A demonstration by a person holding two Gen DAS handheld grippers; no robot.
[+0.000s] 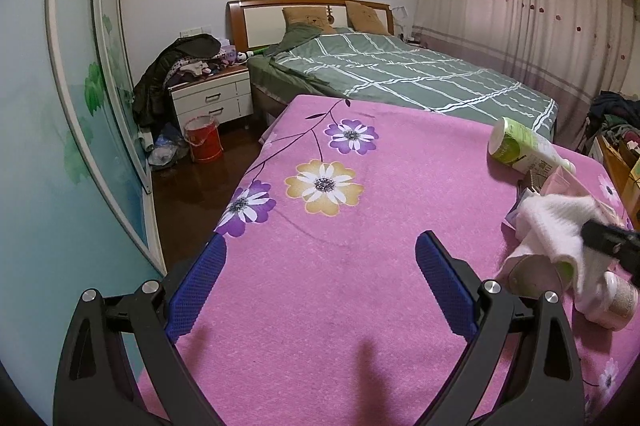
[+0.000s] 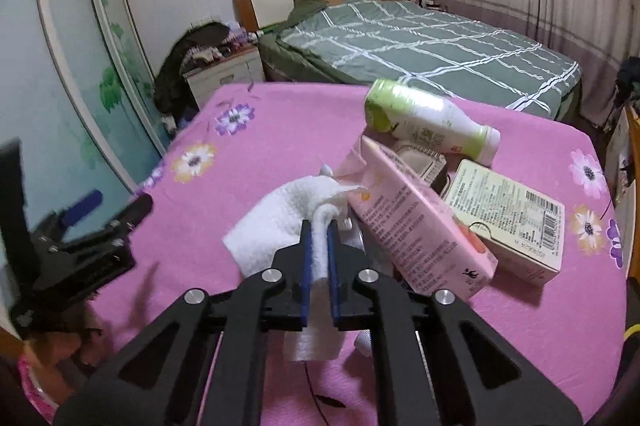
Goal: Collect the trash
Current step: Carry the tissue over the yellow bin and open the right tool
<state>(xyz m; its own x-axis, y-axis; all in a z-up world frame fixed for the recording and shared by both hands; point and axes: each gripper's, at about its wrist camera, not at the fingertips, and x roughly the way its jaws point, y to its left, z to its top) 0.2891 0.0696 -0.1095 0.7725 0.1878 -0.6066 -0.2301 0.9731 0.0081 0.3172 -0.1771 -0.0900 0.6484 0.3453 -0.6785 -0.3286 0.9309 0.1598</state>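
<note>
Right gripper (image 2: 317, 230) is clamped on the tissue (image 2: 280, 222); left gripper (image 1: 320, 258) waits with its fingers wide apart.

I hold the tissue near the right edge of the pink table (image 1: 360, 306), touching the pink carton (image 2: 416, 226), with the bottle (image 2: 428, 121) and the beige box (image 2: 516, 222) behind. I think I should lift straight up and slowly, so the loose end does not drag the carton.
</note>
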